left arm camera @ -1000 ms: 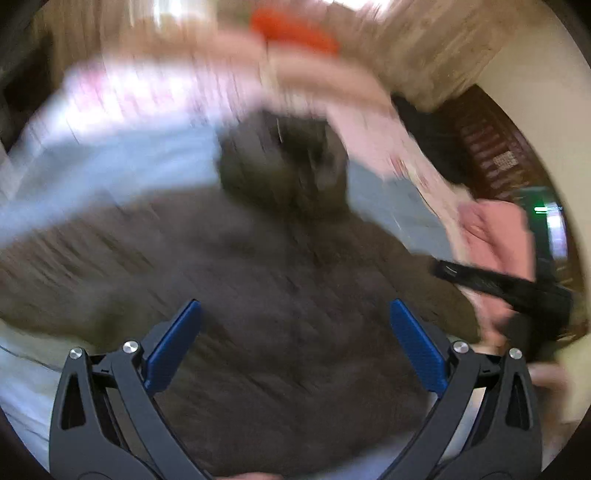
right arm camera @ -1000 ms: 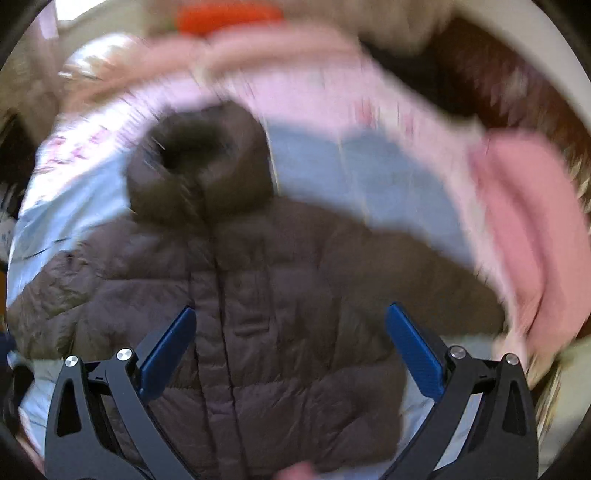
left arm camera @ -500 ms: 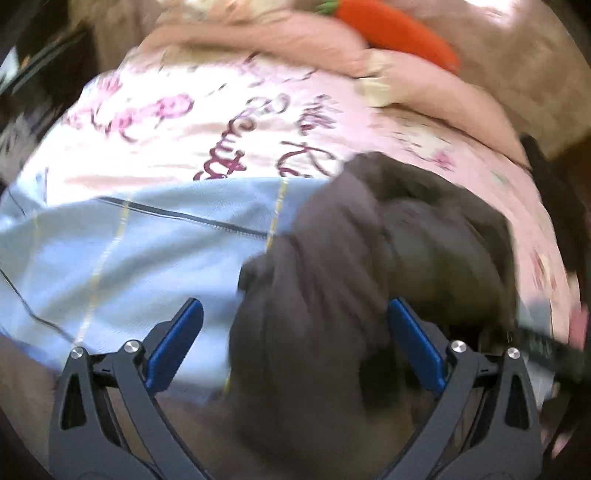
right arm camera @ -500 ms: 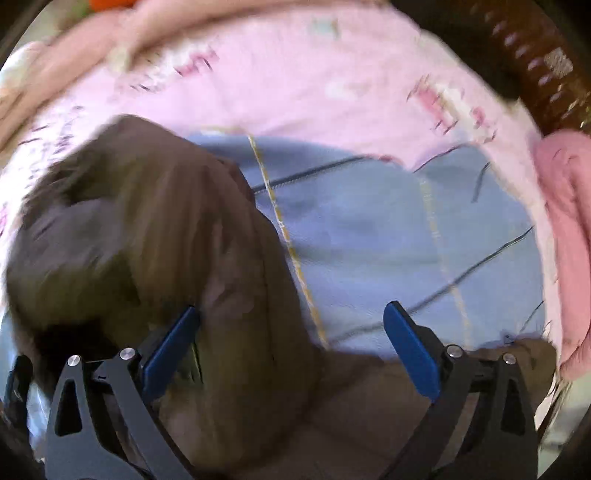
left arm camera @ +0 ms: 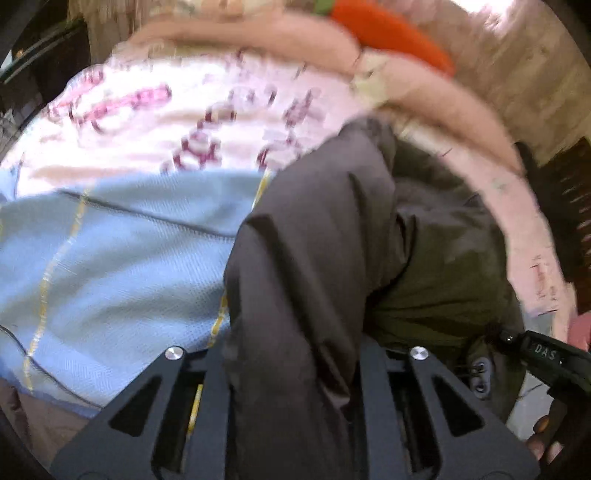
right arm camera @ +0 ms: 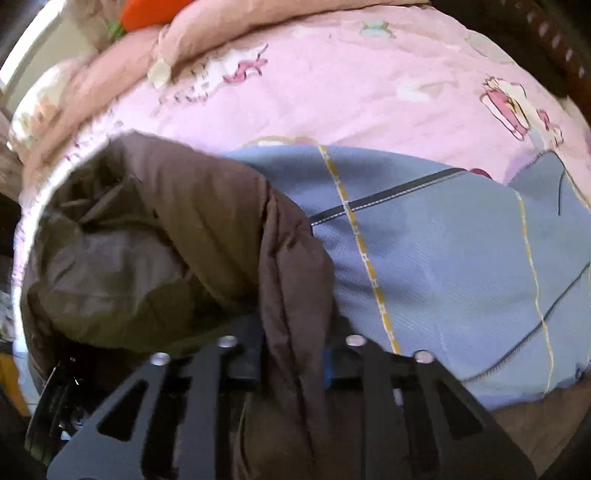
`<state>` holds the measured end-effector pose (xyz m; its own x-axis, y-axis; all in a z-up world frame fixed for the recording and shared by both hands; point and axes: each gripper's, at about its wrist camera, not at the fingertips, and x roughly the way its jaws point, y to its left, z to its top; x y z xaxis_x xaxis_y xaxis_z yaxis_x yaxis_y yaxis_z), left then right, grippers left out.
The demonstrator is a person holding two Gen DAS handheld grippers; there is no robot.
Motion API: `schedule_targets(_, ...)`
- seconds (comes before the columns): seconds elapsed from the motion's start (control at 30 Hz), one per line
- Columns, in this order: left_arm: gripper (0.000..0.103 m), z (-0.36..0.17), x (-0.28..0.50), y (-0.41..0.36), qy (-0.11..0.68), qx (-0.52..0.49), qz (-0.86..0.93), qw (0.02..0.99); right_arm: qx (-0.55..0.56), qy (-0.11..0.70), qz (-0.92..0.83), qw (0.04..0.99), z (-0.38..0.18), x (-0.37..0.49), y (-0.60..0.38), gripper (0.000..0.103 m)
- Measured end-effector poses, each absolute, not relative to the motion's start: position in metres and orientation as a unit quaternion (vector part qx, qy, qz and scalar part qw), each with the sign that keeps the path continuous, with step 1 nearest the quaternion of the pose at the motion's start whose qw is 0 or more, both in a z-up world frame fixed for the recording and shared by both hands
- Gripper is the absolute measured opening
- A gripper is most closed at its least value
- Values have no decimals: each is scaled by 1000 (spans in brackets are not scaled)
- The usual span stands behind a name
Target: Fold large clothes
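The brown puffer jacket (left arm camera: pixel 317 236) lies on a bed, its hood end bunched up in front of me. My left gripper (left arm camera: pixel 291 354) is shut on a fold of the jacket at the left side of the hood. My right gripper (right arm camera: pixel 291 350) is shut on the jacket (right arm camera: pixel 207 229) at the right side of the hood. The olive lining (left arm camera: pixel 443 280) of the hood shows between them. The other gripper's black body (left arm camera: pixel 546 358) shows at the right edge of the left wrist view.
A light blue checked blanket (right arm camera: pixel 443 258) lies under the jacket on a pink printed bedsheet (right arm camera: pixel 332 85). A peach quilt (left arm camera: pixel 258 33) and an orange carrot plush (left arm camera: pixel 391 33) lie at the bed's far end. Dark wooden furniture (left arm camera: pixel 569 192) stands at the right.
Both grippers have moved in on the jacket's hood end and closed on its fabric; they were open before. The hood end is now bunched up.
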<state>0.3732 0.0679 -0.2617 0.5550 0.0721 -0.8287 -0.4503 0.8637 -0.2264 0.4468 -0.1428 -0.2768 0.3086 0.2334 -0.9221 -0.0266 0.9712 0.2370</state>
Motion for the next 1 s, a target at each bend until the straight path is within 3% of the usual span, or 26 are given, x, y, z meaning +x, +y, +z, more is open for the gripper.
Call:
schedule_targets(0.23,13,-185,251,18,346,-119,72,928,100,514,167,836,-200,355,-195,18)
schedule_targets(0.4,13,-178,156,-24,332,-67,49,940,133,507,186,831,-176,272,-230,18)
schedule_targets(0.57,14,-209,90,-42,356,-90,42,929,131,533,174,818,-195,191,-254,18)
schedule_targets(0.77,15,-234,48,-68,348,-41,35,936,159,571,149,791,-244,134,-275,18)
schedule_targets(0.93,22,-249,25,-82,338,-23,28,940,167,572,141,790,-254,121,-277,19)
schedule_targets(1.0,31,-246,21,-88,348,-13,20,937,163,574,132,791,-253,122,-278,25)
